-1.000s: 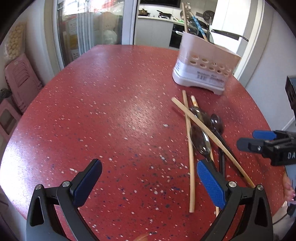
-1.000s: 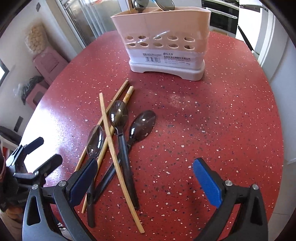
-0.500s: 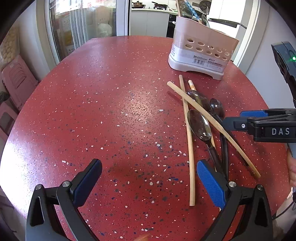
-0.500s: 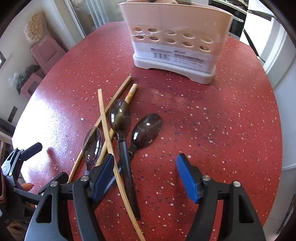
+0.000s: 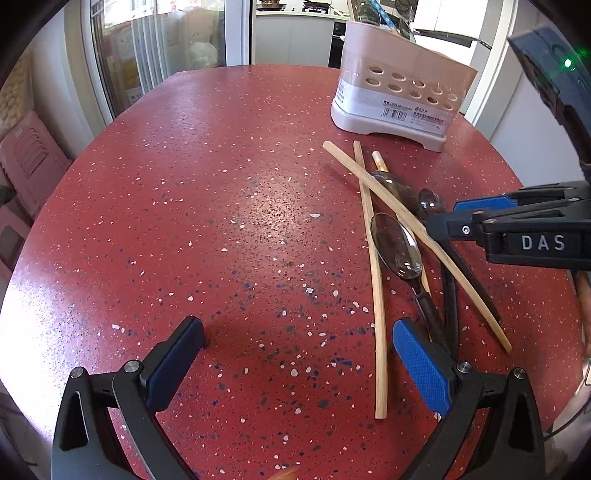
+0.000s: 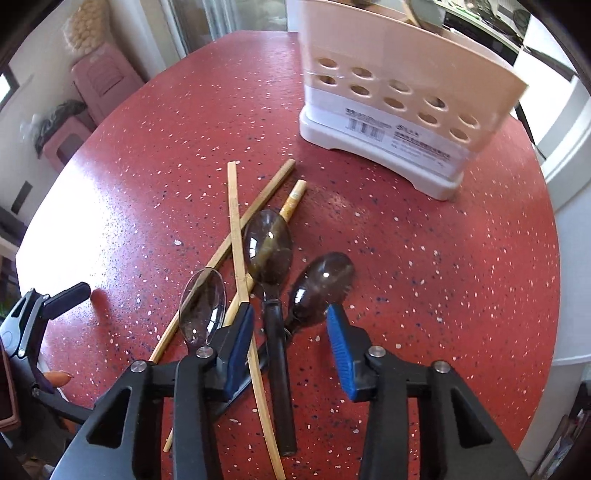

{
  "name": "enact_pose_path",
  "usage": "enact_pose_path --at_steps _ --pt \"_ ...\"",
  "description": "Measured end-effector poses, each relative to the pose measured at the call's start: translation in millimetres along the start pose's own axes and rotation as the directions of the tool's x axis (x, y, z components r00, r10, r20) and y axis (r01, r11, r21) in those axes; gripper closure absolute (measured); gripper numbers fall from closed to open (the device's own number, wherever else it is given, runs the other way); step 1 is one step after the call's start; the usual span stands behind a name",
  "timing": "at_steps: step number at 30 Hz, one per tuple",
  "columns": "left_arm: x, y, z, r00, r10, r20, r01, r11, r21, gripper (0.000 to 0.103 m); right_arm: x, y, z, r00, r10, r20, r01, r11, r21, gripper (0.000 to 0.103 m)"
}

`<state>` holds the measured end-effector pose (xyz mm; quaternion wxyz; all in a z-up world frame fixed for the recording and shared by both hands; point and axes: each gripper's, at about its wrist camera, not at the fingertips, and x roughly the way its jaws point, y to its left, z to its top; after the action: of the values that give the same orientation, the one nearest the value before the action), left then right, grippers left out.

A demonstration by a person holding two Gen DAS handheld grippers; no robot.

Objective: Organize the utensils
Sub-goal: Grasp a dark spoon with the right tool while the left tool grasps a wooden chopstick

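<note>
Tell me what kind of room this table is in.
Most likely a home dining area beside a kitchen: a utensil holder stands on the red speckled table, spoons and chopsticks lie loose, and kitchen counters show behind.

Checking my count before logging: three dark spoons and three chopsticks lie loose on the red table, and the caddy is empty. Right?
Not quite. The caddy isn't empty: the left wrist view shows utensils sticking out of its top. The spoon and chopstick counts hold.

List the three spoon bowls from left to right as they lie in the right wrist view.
Clear spoon bowl → dark spoon bowl lying over the chopsticks → smoky spoon bowl nearest the right gripper's blue pad.
</note>
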<state>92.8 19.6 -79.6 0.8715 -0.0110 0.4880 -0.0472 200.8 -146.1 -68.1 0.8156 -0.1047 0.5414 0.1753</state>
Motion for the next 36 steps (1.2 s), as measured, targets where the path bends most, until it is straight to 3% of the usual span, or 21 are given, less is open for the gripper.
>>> enact_pose_path --at_steps 13,20,26,33,34,36 --pt "13.9 -8.9 16.8 0.999 0.037 -0.01 -0.037 0.998 0.051 0.0 10.1 4.8 16.3 0.999 0.021 -0.035 -0.021 1.0 0.007 0.06" --pt "19.7 -0.6 31.3 0.997 0.071 -0.012 -0.07 0.996 0.058 0.0 7.4 -23.9 14.7 0.998 -0.036 -0.056 0.039 0.998 0.052 0.06" --pt "28.0 -10.6 47.1 0.996 0.086 -0.008 -0.085 0.99 0.109 0.0 10.0 -42.8 10.7 0.997 0.02 -0.073 -0.011 0.994 0.11 0.06" --pt "38.5 -15.3 71.2 0.996 0.08 -0.025 -0.075 0.985 0.157 0.0 18.0 -24.8 17.4 0.994 0.014 -0.109 -0.006 0.997 0.072 0.061" --pt "40.6 -16.1 74.7 0.997 0.078 -0.029 -0.072 0.984 0.163 0.0 18.7 -22.8 18.4 0.994 0.006 -0.111 0.001 0.998 0.066 0.062" --pt "42.4 -16.8 80.7 0.998 0.046 -0.041 -0.038 0.985 0.17 0.0 20.6 -18.6 20.4 0.994 0.015 -0.105 -0.006 0.997 0.079 0.077"
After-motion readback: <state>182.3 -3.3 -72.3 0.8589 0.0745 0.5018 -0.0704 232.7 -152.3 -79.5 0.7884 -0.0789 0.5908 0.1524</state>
